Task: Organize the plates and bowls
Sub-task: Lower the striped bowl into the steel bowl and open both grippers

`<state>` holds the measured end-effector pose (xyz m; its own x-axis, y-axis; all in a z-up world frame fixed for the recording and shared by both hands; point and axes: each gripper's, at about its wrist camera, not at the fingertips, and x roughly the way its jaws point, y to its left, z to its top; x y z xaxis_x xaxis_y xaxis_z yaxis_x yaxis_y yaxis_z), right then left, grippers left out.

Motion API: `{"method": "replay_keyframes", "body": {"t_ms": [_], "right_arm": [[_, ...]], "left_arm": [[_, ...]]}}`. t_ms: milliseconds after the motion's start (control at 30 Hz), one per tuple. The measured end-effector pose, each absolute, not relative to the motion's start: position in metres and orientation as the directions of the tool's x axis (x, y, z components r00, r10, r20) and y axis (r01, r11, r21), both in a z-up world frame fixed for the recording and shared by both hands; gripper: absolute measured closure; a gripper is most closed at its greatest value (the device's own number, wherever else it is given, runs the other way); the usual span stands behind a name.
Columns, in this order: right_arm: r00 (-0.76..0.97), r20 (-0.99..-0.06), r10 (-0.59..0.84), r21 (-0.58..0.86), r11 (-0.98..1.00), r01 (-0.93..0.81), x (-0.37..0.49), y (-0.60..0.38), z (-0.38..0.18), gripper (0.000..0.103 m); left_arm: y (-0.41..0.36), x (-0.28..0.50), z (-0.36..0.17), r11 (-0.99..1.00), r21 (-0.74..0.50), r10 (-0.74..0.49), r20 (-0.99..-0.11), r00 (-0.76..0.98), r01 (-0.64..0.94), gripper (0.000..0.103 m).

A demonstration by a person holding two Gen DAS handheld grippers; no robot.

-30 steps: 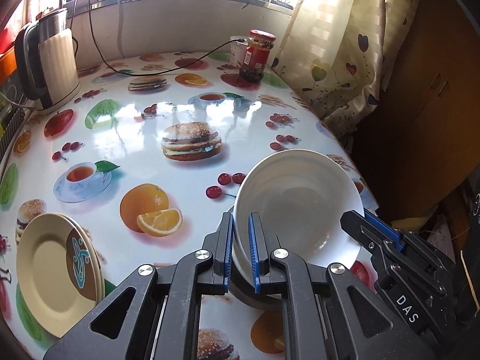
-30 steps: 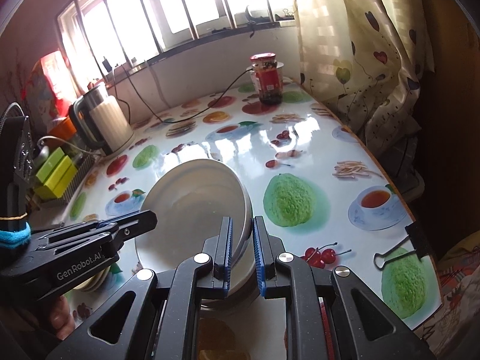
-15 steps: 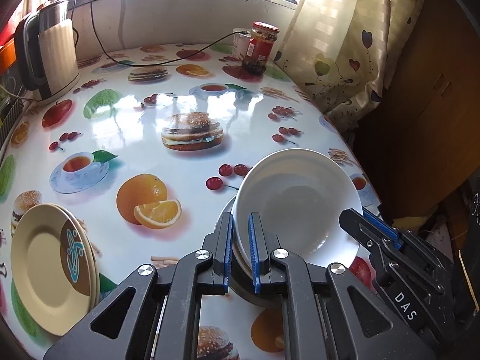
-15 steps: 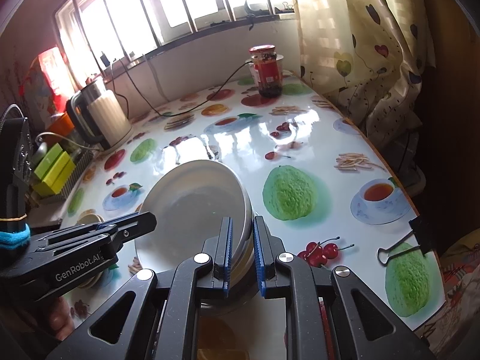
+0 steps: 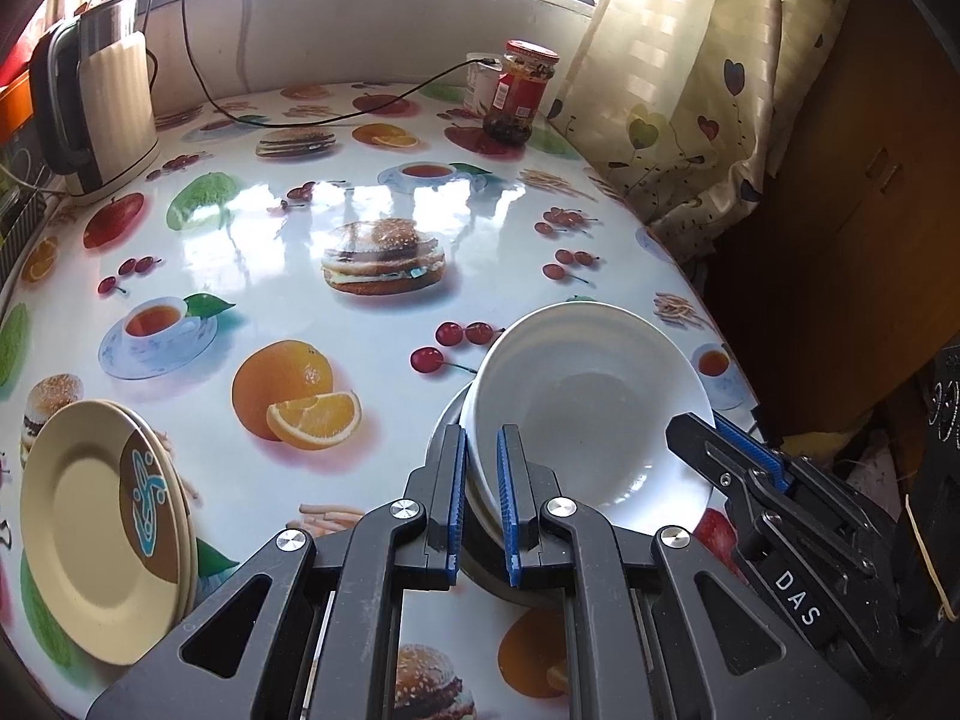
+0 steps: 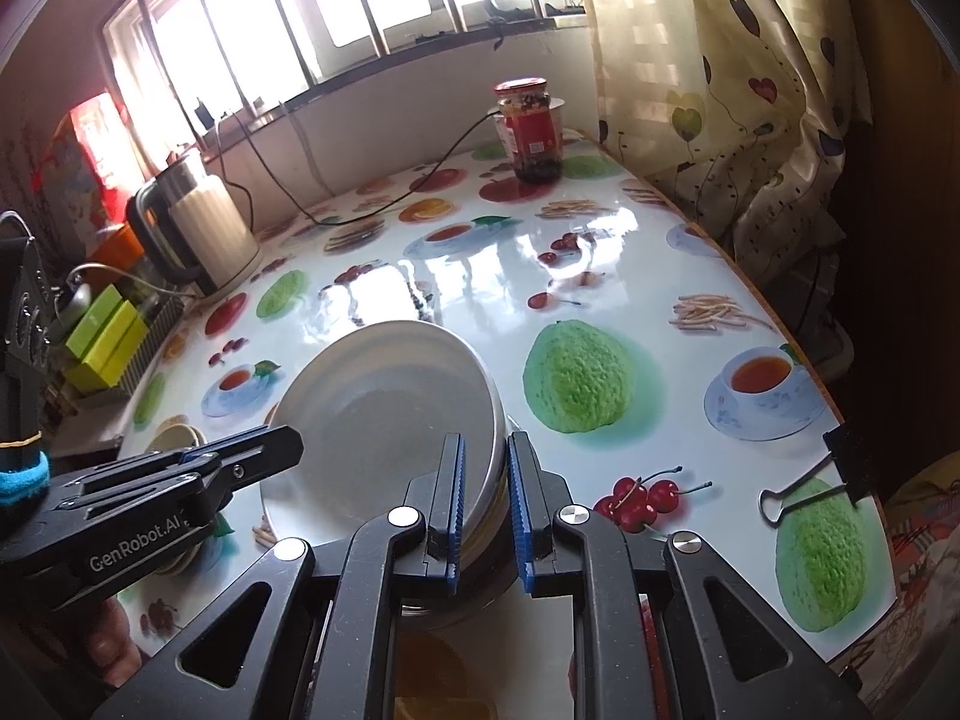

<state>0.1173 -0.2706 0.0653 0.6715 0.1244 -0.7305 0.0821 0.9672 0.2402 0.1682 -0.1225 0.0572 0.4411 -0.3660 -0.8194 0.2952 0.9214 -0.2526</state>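
Both hand-held grippers, left [image 5: 479, 504] and right [image 6: 485, 510], pinch opposite rims of my stacked white bowls [image 5: 591, 402]: glazed, slippery, breakable, heavy together.

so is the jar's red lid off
No, the red lid sits closed on top of the jar at the far end of the table.

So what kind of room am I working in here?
Most likely a home kitchen or dining corner: an electric kettle plugged in by the window, a jar of preserves, and a table covered with a glossy food-print cloth.
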Motion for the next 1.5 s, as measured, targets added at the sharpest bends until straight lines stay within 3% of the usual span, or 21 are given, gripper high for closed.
{"method": "replay_keyframes", "body": {"t_ms": [800, 1033, 1500], "right_arm": [[0.661, -0.738, 0.136, 0.254, 0.964, 0.085, 0.123, -0.272, 0.062, 0.086], [0.66, -0.739, 0.139, 0.254, 0.964, 0.081, 0.123, -0.272, 0.062, 0.073], [0.688, -0.715, 0.12, 0.261, 0.96, 0.104, 0.113, -0.275, 0.065, 0.064]], "left_arm": [[-0.12, 0.163, 0.06, 0.917, -0.279, -0.382, -0.817, 0.431, 0.285, 0.092], [-0.12, 0.164, 0.06, 0.917, -0.277, -0.383, -0.816, 0.433, 0.288, 0.091], [-0.116, 0.155, 0.064, 0.926, -0.226, -0.356, -0.784, 0.508, 0.301, 0.086]]}}
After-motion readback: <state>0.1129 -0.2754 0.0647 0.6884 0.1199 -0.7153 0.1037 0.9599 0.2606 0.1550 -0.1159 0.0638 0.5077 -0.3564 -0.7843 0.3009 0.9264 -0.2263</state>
